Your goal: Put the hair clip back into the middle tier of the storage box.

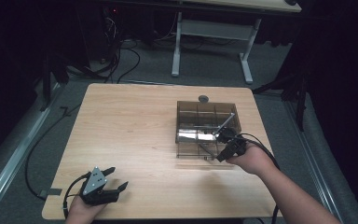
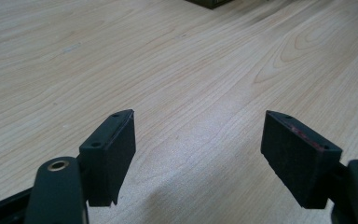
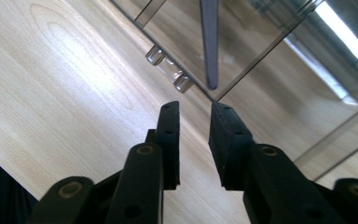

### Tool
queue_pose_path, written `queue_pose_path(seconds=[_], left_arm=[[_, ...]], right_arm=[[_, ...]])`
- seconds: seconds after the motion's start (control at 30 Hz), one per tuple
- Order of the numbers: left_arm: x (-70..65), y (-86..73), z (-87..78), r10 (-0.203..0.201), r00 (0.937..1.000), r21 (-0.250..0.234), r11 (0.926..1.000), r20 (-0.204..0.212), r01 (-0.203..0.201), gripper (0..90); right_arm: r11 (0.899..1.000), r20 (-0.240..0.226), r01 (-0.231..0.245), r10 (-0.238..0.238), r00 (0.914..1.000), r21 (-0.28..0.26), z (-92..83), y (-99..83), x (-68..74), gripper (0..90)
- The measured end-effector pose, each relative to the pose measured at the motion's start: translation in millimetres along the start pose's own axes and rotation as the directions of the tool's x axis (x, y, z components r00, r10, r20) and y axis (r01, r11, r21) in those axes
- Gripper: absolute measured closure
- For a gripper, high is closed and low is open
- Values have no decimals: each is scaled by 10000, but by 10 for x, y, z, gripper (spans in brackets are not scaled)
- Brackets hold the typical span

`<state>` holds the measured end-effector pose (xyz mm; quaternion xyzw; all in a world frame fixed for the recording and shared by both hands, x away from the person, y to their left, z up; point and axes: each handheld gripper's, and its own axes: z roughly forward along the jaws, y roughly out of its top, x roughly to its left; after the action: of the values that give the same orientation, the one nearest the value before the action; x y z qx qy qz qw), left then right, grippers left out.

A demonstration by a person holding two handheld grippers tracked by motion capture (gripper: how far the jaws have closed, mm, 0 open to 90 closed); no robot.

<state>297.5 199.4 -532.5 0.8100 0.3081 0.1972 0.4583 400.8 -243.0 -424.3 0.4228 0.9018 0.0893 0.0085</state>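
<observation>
Two handheld grippers work over a pale wooden table (image 1: 135, 140), seen from above. At the near left corner, the left gripper (image 1: 117, 179) rests low over bare wood, held by a hand at the table's edge. Its jaws are spread wide with nothing between them, and its own view confirms only wood grain ahead of the black pads (image 2: 112, 149).

Moving right across a long stretch of bare tabletop, a smoky, see-through divided box (image 1: 207, 128) sits right of centre, its compartments in a grid. A thin grey rod (image 1: 224, 122) leans slantwise inside it, upper end toward the far right, lower end near the box's front right corner.

At that corner the right gripper (image 1: 221, 142), held by a hand whose forearm enters from the lower right, hovers at the box's near edge. In the right gripper view its jaws stand narrowly apart, gripping nothing, and the rod (image 3: 209, 44) lies directly ahead, just beyond the tips, its long axis roughly in line with the jaws. Two small clear hinge knuckles (image 3: 170, 70) sit on the box edge slightly left. The right gripper is by far the nearer; a short forward reach would likely bring the rod's end between the pads.
</observation>
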Motion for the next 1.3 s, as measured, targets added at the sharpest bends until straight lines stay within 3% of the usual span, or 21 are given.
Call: queue_pose_path(seconds=[0.23,0.47,0.53,0.57,0.6,0.7,0.8,0.93,1.07,1.17,1.3], left_arm=[[0,0,0,-6,10000,0,10000,-6,6,266],[-2,-1,0,5,10000,-30,10000,-29,-6,266],[-3,-2,-1,12,10000,-40,10000,-44,-12,266],[-4,-2,0,10,10000,-58,10000,-61,-10,266],[-4,-2,0,9,10000,-58,10000,-70,-9,266],[-4,-1,0,6,10000,-33,10000,-81,-7,266],[-4,-1,1,1,10000,-26,10000,-83,-1,266],[1,0,3,-35,10000,-27,10000,-44,35,266],[-2,-1,1,-40,9998,-59,10000,-169,39,266],[-3,-2,0,-75,9997,-81,9999,-236,73,266],[-7,-3,-3,-54,9995,-110,9999,-312,51,266]], right_arm=[[9998,42,-23,24,10000,-177,90,-125,50,701],[9973,25,-237,239,9997,-695,216,-271,68,665],[9948,-30,-272,271,9996,-986,250,-319,66,651],[9926,-130,-633,623,9980,-1036,250,-345,81,647],[9897,-163,-426,408,9990,-1366,259,-369,63,645],[9801,-200,-579,551,9983,-1896,277,-441,66,635],[9635,-227,-717,681,9974,-2580,306,-520,83,624],[9384,69,-428,480,9988,-3429,353,-625,146,579],[8993,88,-407,495,9987,-4355,411,-746,192,567],[8770,233,-427,613,9978,-4785,468,-827,231,555],[8331,64,-592,751,9972,-5499,593,-931,261,542]])
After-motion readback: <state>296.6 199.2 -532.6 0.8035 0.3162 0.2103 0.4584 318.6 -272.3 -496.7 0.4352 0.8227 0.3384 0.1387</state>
